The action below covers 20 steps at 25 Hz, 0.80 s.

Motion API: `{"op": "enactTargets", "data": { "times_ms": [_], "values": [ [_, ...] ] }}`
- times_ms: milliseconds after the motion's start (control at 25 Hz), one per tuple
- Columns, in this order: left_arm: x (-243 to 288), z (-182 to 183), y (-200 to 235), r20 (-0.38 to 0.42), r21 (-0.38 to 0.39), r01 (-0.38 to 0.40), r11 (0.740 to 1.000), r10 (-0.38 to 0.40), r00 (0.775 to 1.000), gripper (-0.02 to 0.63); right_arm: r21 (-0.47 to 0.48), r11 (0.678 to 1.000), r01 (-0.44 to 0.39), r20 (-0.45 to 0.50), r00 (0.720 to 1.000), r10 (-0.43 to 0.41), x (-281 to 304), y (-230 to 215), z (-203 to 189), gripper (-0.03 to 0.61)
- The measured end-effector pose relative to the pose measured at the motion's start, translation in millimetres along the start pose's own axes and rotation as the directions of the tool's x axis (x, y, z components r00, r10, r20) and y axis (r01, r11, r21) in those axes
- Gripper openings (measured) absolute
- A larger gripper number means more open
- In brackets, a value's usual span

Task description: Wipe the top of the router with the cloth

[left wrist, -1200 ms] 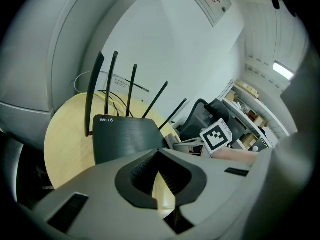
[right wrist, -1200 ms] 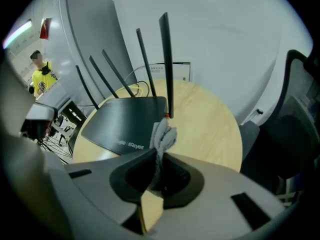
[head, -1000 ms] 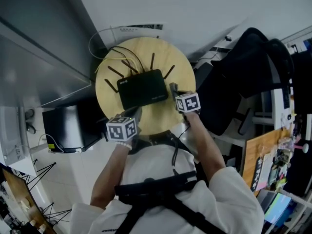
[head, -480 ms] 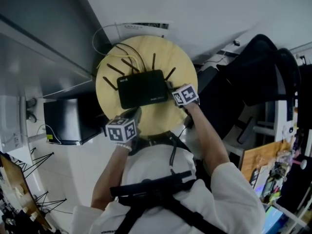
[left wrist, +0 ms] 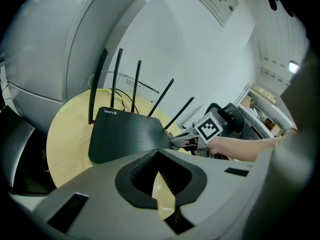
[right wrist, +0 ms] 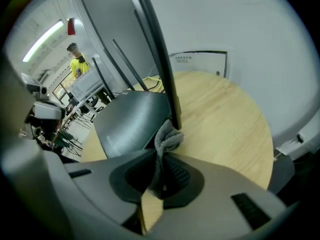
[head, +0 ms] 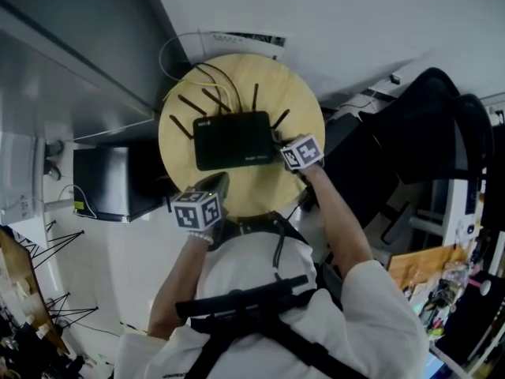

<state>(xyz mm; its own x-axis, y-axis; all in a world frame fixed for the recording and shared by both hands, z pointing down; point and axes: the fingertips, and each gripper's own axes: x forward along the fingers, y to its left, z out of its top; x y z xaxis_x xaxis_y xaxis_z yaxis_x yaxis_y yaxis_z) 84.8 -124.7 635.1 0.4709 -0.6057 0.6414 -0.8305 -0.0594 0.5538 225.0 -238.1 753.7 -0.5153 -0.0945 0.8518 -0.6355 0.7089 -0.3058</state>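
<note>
A black router [head: 233, 139] with several upright antennas lies flat on the round wooden table [head: 268, 93]. My right gripper [head: 278, 142] is at the router's right edge, shut on a bunched grey cloth [right wrist: 168, 138]. In the right gripper view the cloth touches the router [right wrist: 131, 119] at its near corner, beside one antenna [right wrist: 161, 59]. My left gripper [head: 219, 181] hovers at the table's near edge, short of the router [left wrist: 127, 134], its jaws shut with nothing between them. The right gripper [left wrist: 186, 139] also shows in the left gripper view.
Yellow and black cables [head: 207, 77] trail from the router's back toward the wall. A black office chair [head: 418, 140] stands to the right of the table. A dark box [head: 106, 184] sits low on the left. A person in yellow [right wrist: 76, 64] stands far off.
My right gripper has moved in with the cloth from the table's right side to the router's right edge. The left gripper has stayed put.
</note>
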Motion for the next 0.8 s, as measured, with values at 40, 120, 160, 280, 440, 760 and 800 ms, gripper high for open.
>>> {"op": "enactTargets", "data": {
  "times_ms": [40,120,160,280,440,760,800],
  "values": [
    [0.7,-0.7,-0.8,0.0,0.001,0.001,1.0,-0.001,1.0,-0.003,-0.009,1.0,-0.009,0.001,1.0,0.009,-1.0,2.5,-1.6,0.038],
    [1.7,-3.1,-4.5,-0.008,0.015,0.009,1.0,-0.009,1.0,-0.003,-0.029,0.999,-0.021,0.002,1.0,0.021,-3.6,9.3,-6.9,0.038],
    [1.8,-4.7,-6.7,-0.014,0.026,0.014,1.0,-0.014,1.0,-0.003,-0.038,0.999,-0.022,0.002,1.0,0.023,-4.8,12.9,-10.9,0.038],
    [1.4,-5.5,-11.7,-0.025,0.053,0.034,0.998,-0.033,0.999,-0.003,-0.034,0.999,-0.013,0.003,1.0,0.013,-7.5,18.6,-23.4,0.038],
    [-7.3,-2.7,-10.0,-0.031,0.074,0.048,0.996,-0.046,0.998,-0.003,0.015,1.0,-0.001,0.013,1.0,0.001,-10.3,30.3,-39.2,0.038],
    [-21.7,-1.9,-5.1,-0.049,0.104,0.084,0.991,-0.079,0.996,-0.003,0.091,0.996,0.024,0.052,0.998,-0.029,-13.7,56.6,-48.7,0.038],
    [-23.6,-1.6,-4.7,-0.051,0.109,0.089,0.99,-0.084,0.995,-0.003,0.099,0.995,0.026,0.056,0.998,-0.032,-12.9,59.8,-49.4,0.038]
  ]
}}
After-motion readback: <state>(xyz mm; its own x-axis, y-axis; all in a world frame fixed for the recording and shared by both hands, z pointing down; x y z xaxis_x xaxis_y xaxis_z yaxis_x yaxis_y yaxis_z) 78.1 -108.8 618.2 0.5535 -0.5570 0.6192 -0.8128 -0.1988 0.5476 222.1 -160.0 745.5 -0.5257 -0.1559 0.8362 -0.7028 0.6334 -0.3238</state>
